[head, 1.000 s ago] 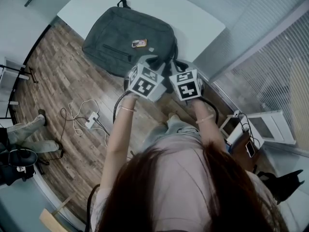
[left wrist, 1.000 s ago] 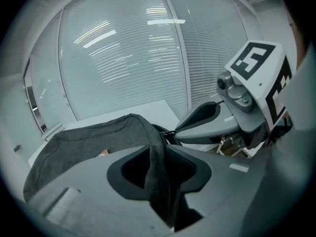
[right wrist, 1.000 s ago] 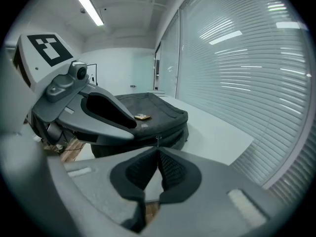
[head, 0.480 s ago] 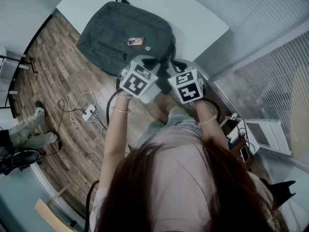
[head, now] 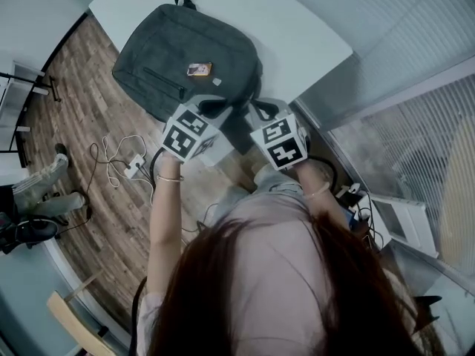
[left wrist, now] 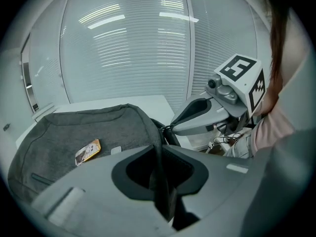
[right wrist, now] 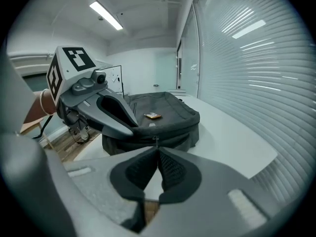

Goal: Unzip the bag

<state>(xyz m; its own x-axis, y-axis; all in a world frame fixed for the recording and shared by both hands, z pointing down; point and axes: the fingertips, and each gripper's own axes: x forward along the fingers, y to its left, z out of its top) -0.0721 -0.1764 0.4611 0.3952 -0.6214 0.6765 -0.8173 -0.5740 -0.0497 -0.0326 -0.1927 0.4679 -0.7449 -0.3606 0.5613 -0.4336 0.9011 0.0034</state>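
Right gripper view: your right gripper (right wrist: 157,149) is clamped on the zipper pull (right wrist: 156,141), and the left gripper (left wrist: 159,154) jaws are closing around the strap (left wrist: 160,174). Next, drag that pull along the bag (right wrist: 163,107).

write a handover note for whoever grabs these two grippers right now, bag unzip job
Left gripper: jaws closing on the bag's dark strap, which runs between them.
Right gripper: jaws together on the zipper pull at the bag's near end.
Grey bag: flat on the white table, by its near edge.
Done: both grips about set.
Left: the zip looks closed; draw the pull along while the strap steadies the bag.
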